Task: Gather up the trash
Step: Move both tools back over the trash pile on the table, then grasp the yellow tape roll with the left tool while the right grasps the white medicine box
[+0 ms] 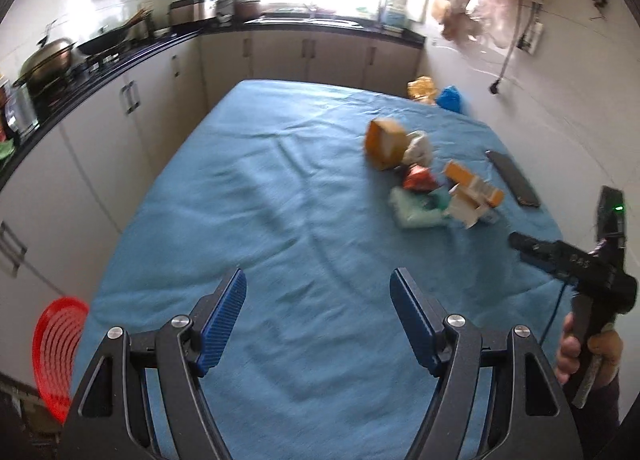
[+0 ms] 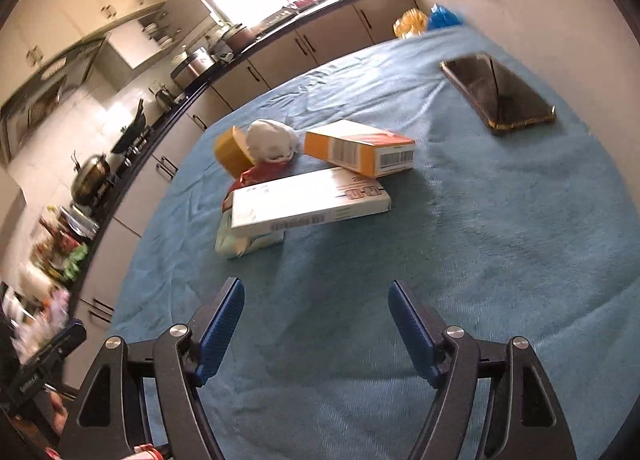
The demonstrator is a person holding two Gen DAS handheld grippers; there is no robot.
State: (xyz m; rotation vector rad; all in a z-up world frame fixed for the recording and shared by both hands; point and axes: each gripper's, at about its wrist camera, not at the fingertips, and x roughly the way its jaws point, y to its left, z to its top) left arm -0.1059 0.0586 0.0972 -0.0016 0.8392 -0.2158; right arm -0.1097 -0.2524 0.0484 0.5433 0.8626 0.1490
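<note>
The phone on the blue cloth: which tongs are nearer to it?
Right. The right tongs hang open just short of the phone; the left tongs hang open farther off, across the trash pile.

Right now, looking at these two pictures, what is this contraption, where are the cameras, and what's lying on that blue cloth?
A person holds a hand-squeezed two-finger gripper in each hand; no robot arm is involved. A wide-angle camera sits on each, looking forward along its blue-padded jaws. One picture comes from the left gripper, the other from the right gripper. Both stand open and empty above the blue cloth. On it lies a trash pile: an orange box, a white box, a crumpled white wad, a red wrapper. A phone lies apart. A red basket shows beside the table.
</note>
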